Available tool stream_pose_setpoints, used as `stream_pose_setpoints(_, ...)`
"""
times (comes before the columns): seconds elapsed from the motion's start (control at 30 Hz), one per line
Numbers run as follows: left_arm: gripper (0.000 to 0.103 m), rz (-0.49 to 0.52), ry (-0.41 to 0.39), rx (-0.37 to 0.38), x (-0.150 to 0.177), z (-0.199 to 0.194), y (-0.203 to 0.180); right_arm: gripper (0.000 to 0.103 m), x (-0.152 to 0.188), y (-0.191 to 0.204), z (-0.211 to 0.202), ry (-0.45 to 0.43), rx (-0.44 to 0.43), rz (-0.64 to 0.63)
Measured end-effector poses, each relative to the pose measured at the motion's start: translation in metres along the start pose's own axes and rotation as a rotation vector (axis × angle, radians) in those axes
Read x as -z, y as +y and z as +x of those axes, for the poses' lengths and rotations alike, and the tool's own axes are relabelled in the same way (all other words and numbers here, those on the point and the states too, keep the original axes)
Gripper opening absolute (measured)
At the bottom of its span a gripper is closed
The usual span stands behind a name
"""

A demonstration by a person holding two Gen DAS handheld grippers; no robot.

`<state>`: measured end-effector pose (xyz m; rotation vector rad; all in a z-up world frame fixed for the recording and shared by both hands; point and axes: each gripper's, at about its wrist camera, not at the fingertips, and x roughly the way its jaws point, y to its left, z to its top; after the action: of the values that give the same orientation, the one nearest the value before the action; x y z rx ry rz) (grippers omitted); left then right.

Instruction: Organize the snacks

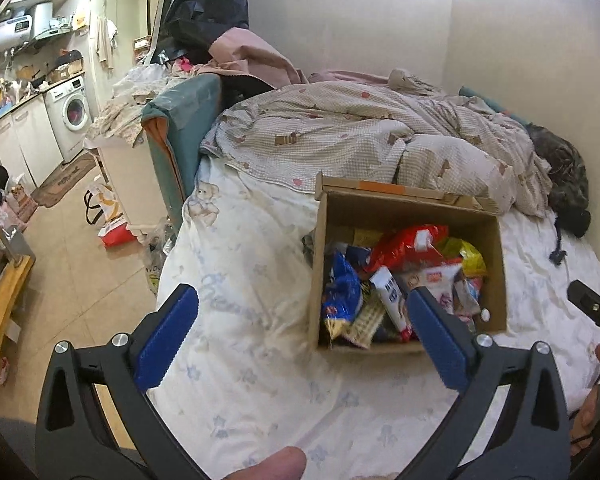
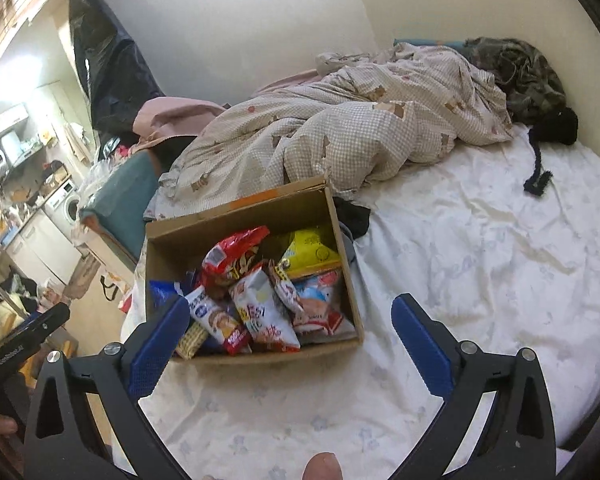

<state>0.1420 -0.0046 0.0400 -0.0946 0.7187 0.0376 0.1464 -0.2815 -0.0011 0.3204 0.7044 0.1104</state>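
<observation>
An open cardboard box [image 1: 496,240] [image 2: 160,248] stands on the white bed sheet, filled with several snack packets: a red bag [image 1: 404,246] [image 2: 232,256], a blue bag [image 1: 342,292], a yellow bag [image 2: 312,250] and white packets [image 2: 260,308]. My left gripper [image 1: 302,300] is open and empty, above the sheet just left of the box's near side. My right gripper [image 2: 290,312] is open and empty, held over the box's near right corner. Each gripper's body shows at the edge of the other's view.
A crumpled checked duvet [image 1: 340,132] [image 2: 340,136] lies behind the box. A dark bundle [image 2: 528,76] lies in the far corner by the wall. The bed's left edge drops to a tiled floor [image 1: 80,264] with bags, a teal chair [image 1: 180,120] and a kitchen.
</observation>
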Motion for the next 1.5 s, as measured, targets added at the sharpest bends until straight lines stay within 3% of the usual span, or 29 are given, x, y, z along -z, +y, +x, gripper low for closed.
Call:
stream_pose_setpoints(0.33, 0.103, 0.028, -0.035, 0.012, 0.028, -0.023, -0.008, 0.103, 0.024, 0.023, -0.024, -0.057, 0.054, -0.091)
stream_pose_setpoints(0.67, 0.103, 0.078, -0.025, 0.027, 0.045, -0.018, -0.024, 0.103, 0.040, 0.039, -0.020, -0.075, 0.105, -0.143)
stream_pose_setpoints(0.83, 0.103, 0.088, -0.044, 0.033, 0.046, -0.018, -0.029, 0.103, 0.044, 0.048, -0.019, -0.090, 0.125, -0.199)
stream_pose_setpoints(1.5, 0.103, 0.059, -0.046, 0.046, 0.044, -0.018, -0.025, 0.103, 0.044, 0.048, -0.011, -0.066, 0.137, -0.194)
